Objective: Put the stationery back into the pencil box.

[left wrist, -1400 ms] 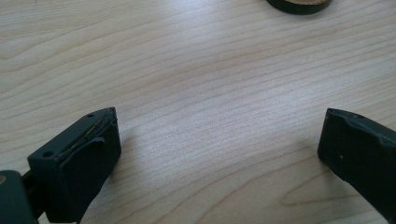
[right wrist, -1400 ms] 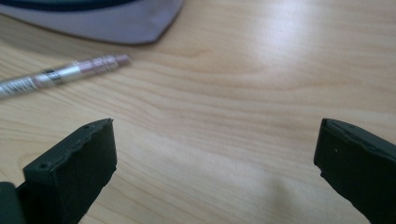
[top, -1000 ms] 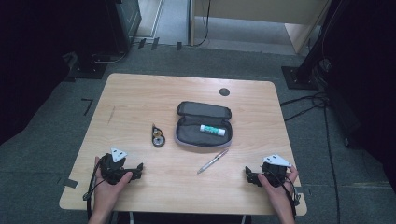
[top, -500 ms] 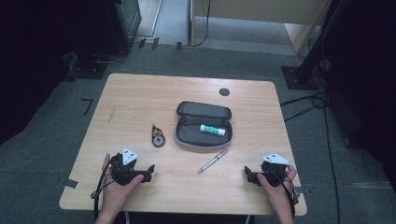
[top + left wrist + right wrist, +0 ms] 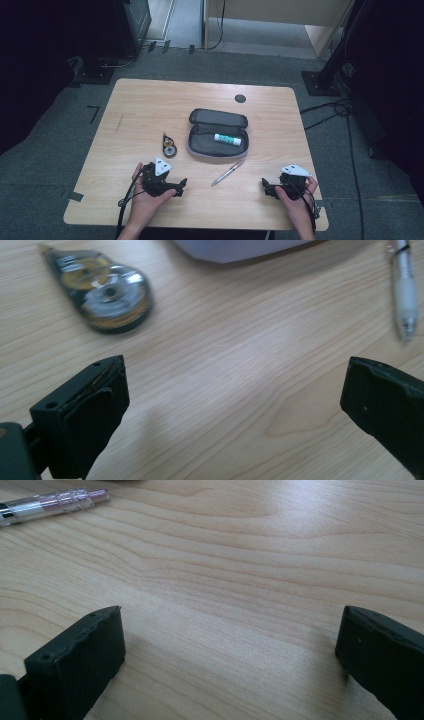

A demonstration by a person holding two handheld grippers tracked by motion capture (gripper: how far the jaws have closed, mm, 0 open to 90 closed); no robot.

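One wooden table [image 5: 150, 105] carries everything, and the open pencil case [image 5: 218, 133] near its middle serves as the landmark. The case is dark grey, unzipped, its lid folded back on the far side. Inside its nearer half lies a single glue stick [image 5: 227, 139], white with a green band and a dark cap, lying crosswise toward the case's right end; the rest of the case's inside looks bare, as far as the high view tells.

The left gripper [image 5: 172, 186] sits nearer the person than the case and to its left, held low over the table in the person's left hand [image 5: 145, 197]. Its jaws stand wide apart with bare wood between them, as the left gripper view [image 5: 232, 405] shows. The right gripper [image 5: 266, 186] lies nearer than the case and to its right, in the right hand [image 5: 295, 200]; its jaws are likewise spread wide over bare wood [image 5: 230, 650].

A clear pen [image 5: 227, 172] with a pinkish end lies slantwise just in front of the case, between the two grippers. A correction tape dispenser [image 5: 169, 146], dark with a round wheel, lies just left of the case, apart from it.
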